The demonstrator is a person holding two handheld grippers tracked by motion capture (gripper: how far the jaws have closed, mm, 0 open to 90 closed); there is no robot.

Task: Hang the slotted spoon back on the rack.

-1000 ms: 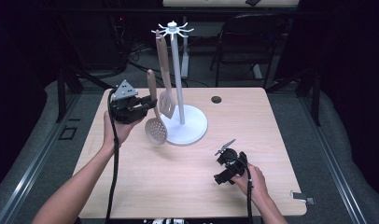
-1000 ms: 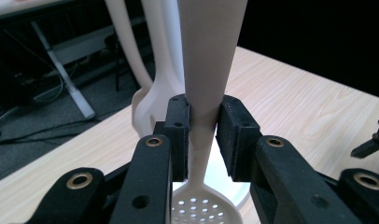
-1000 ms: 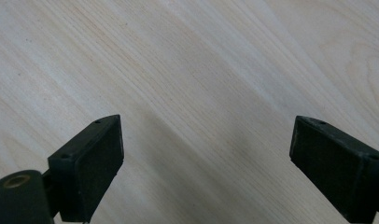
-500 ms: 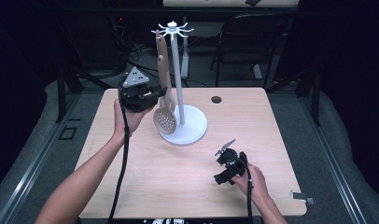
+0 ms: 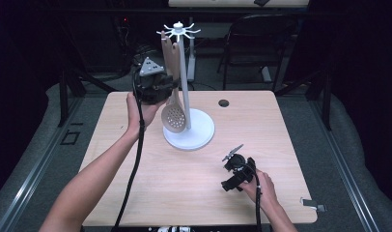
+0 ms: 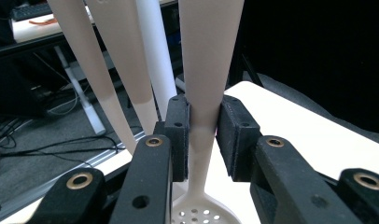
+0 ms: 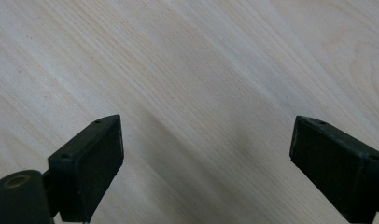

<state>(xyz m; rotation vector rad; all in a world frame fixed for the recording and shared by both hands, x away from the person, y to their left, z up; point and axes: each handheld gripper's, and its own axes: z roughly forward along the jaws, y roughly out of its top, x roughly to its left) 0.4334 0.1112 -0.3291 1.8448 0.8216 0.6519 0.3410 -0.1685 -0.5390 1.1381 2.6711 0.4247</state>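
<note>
A beige slotted spoon (image 5: 174, 117) hangs upright beside the pole of a white utensil stand (image 5: 200, 134), its bowl above the round base. My left gripper (image 5: 169, 88) is shut on the spoon's handle, raised at the stand's left. In the left gripper view the pads (image 6: 178, 135) squeeze the thin neck of the spoon (image 6: 206, 70), with the holed bowl just below. Two more beige handles (image 6: 127, 60) hang behind, next to the white pole (image 6: 155, 56). My right gripper (image 5: 235, 169) lies on the table at the front right, held by a hand. Its jaws stand wide apart over bare wood (image 7: 201, 70).
The stand's hook ring (image 5: 178, 31) tops the pole. A small black round spot (image 5: 224, 103) sits on the wooden table (image 5: 281, 135) behind the stand. A dark chair (image 5: 261, 43) stands beyond the far edge. A small metal piece (image 5: 312, 204) lies off the right front corner.
My left gripper has risen and moved right toward the stand, carrying the slotted spoon up against the pole. The right gripper has stayed put.
</note>
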